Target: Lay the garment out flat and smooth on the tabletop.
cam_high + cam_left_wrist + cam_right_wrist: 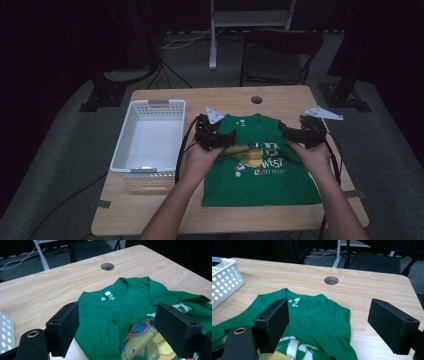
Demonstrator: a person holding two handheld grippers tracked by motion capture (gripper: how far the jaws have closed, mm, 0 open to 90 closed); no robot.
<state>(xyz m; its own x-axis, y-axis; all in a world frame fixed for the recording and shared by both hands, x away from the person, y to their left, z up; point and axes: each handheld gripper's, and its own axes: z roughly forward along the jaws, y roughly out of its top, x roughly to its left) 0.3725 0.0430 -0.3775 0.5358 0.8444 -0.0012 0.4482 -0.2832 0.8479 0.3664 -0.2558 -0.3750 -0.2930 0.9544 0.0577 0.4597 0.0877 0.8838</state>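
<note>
T-shirt (260,172): green, it lies flat on the table (280,100), just right of the white basket (131,131), with the collar on the far side from me and the hem on my side. The sleeves look already folded in, so the cloth makes a tall rectangle.

Long axis: from collar (108,298) to hem, so it runs parallel to the long side of the basket.

Left gripper (214,135): I see it over the upper left part of the T-shirt, on the side nearest the basket. Its jaws stand wide apart and hold nothing; in the left gripper view the shoulder edge lies between them.

Right gripper (306,132): it is at the upper right edge, on the side away from the basket. The jaws are also spread and hold nothing.

Which hand is nearer: both are about equally near the collar end, one at each shoulder.

Coming move, my judgement: I think each gripper must close on its own shoulder corner, then fold toward the hem.
</note>
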